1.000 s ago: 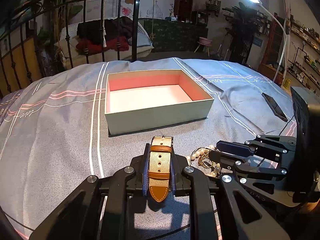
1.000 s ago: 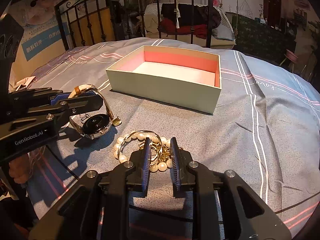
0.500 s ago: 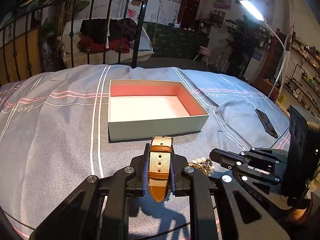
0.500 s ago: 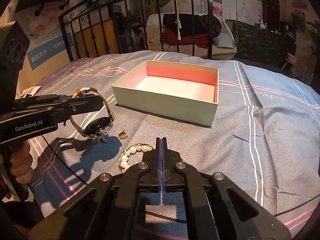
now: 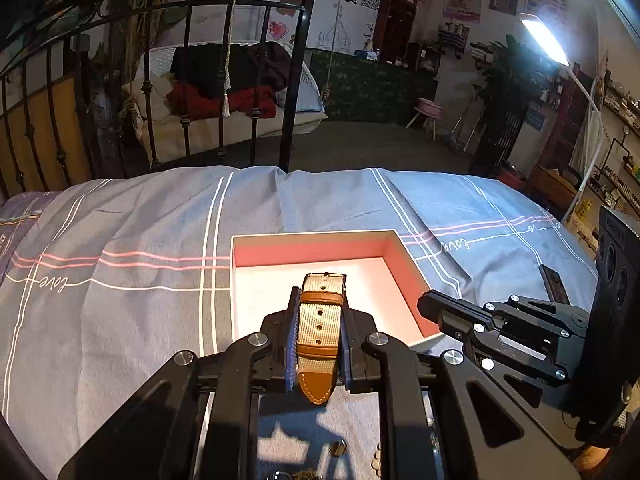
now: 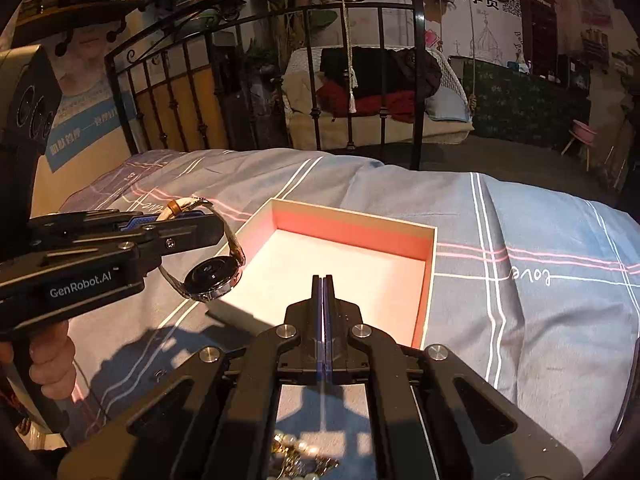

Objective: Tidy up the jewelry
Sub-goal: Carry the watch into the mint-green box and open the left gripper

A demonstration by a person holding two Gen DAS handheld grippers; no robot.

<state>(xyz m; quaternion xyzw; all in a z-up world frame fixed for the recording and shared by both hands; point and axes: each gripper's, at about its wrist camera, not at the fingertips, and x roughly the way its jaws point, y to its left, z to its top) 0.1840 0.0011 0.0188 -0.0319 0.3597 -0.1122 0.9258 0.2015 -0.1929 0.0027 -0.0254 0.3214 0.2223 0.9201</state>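
Pearls and gold chain [image 6: 298, 460] lie heaped on the bedspread [image 6: 540, 320] at the bottom edge of the right wrist view, under the right gripper [image 6: 322, 284], whose jaws are pressed together with nothing visible between them. Left gripper [image 5: 318, 312] clamped on the tan strap of the watch [image 6: 212, 280]; dial hangs below the jaws, over the near left rim of the open box [image 6: 430, 280]. Box interior pink, floor bare. Iron bed rail [image 6: 416, 80] behind
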